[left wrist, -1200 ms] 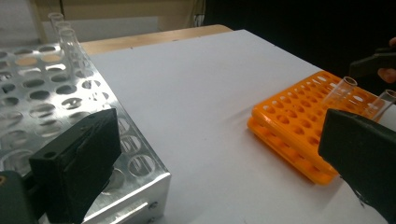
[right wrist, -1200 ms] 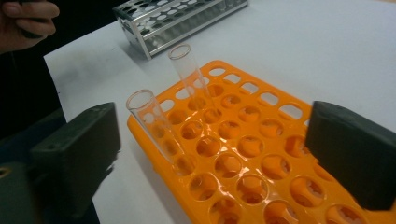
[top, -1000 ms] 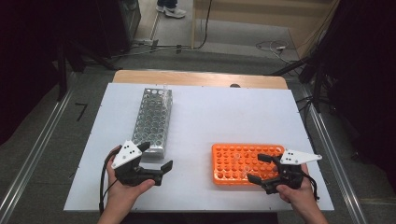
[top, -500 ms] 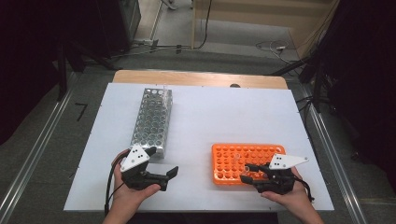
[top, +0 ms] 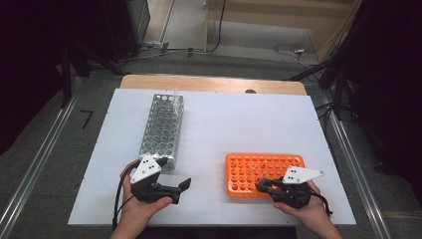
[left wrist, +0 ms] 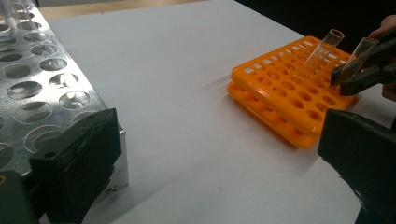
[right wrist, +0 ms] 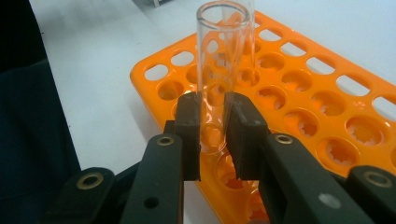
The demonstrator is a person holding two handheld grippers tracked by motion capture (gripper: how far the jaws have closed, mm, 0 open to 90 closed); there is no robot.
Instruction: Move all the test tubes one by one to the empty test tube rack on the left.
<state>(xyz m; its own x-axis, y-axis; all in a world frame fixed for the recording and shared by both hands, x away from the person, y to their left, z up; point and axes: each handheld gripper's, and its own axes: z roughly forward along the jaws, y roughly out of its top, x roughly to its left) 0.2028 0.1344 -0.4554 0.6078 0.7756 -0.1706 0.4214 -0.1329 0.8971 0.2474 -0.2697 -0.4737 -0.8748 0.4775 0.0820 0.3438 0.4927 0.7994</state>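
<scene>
White tabletop (top: 224, 124) dead centre; beyond its far edge, a wooden strip (top: 199, 82), then cables (top: 286, 49) across grey floor (top: 239, 35); metal rails (top: 344, 149) flanking both sides.

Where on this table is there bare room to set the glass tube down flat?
The white tabletop is bare between the metal rack and the orange rack, and along the far edge right of the metal rack. The near edge is crowded: the left tongs sit below the metal rack, the right tongs grip a test tube over the orange rack.
</scene>
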